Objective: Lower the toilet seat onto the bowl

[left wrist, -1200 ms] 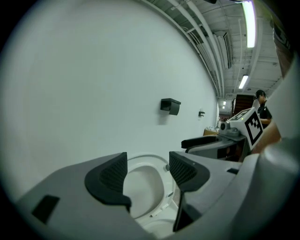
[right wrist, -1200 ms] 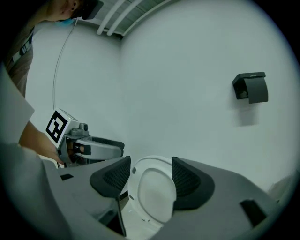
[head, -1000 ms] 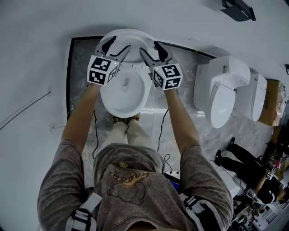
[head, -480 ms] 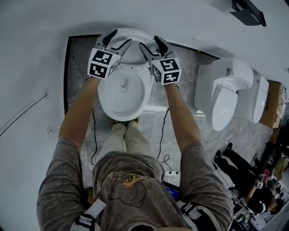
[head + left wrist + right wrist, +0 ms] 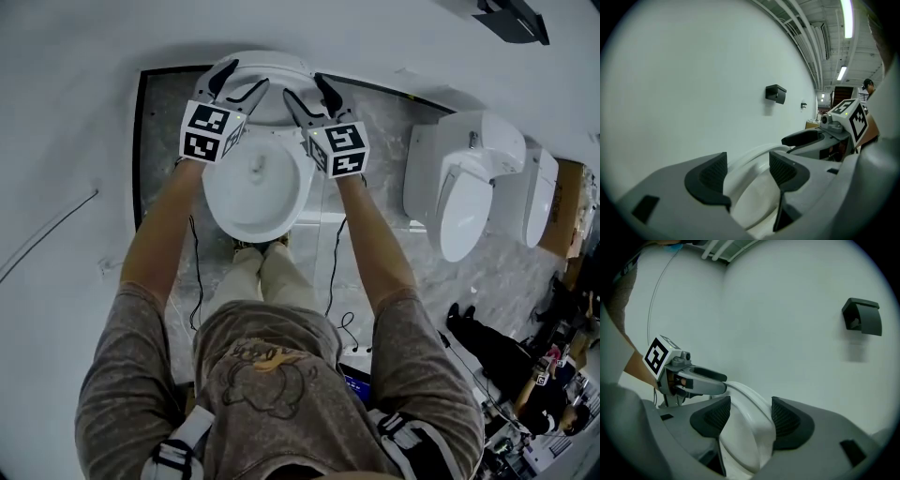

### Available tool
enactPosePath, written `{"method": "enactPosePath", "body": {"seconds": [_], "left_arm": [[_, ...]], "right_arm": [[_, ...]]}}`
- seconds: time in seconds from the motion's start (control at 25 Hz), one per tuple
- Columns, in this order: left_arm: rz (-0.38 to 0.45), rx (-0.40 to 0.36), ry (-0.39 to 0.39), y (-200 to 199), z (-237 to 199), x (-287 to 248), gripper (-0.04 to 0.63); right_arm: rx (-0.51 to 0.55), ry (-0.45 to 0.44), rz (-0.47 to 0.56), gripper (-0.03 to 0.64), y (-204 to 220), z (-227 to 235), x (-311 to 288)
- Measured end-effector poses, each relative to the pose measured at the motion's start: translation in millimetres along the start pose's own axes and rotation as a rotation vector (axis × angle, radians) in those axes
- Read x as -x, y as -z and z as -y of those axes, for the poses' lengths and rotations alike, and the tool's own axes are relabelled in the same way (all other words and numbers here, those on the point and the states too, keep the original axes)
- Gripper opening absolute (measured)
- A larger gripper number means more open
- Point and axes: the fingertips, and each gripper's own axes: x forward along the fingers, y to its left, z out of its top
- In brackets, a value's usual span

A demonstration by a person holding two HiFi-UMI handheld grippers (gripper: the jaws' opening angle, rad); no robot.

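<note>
Our right gripper [image 5: 750, 417] clamps the rim of the raised toilet seat [image 5: 270, 64] between its pads. Our left gripper [image 5: 747, 171] is parted, loosely straddling the same rim. The white seat stands upright against the wall [image 5: 84, 66], behind the bowl [image 5: 255, 192].

White all over here: a glossy white toilet seat [image 5: 267, 67], a white ceramic bowl [image 5: 255, 192], a plain white wall [image 5: 56, 112]. The left gripper [image 5: 246, 80] and right gripper [image 5: 305, 89] are pale grey with black ribbed jaws, and their marker cubes [image 5: 208, 131] show black-and-white squares. The marbled floor tiles [image 5: 375, 141] are mottled grey.
</note>
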Motion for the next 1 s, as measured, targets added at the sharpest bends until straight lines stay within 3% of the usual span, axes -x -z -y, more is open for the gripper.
{"method": "enactPosePath", "body": {"seconds": [0.2, 0.36, 1.0], "left_arm": [[0.004, 0.028, -0.032, 3, 12, 15, 0.276], [0.011, 0.006, -0.056, 8, 22, 28, 0.276], [-0.013, 0.072, -0.032, 43, 75, 99, 0.276]], "right_arm": [[-0.025, 0.026, 0.004, 0.272, 1, -14, 15], [-0.028, 0.031, 0.007, 0.272, 5, -25, 27], [-0.046, -0.014, -0.026, 0.272, 37, -85, 89]]}}
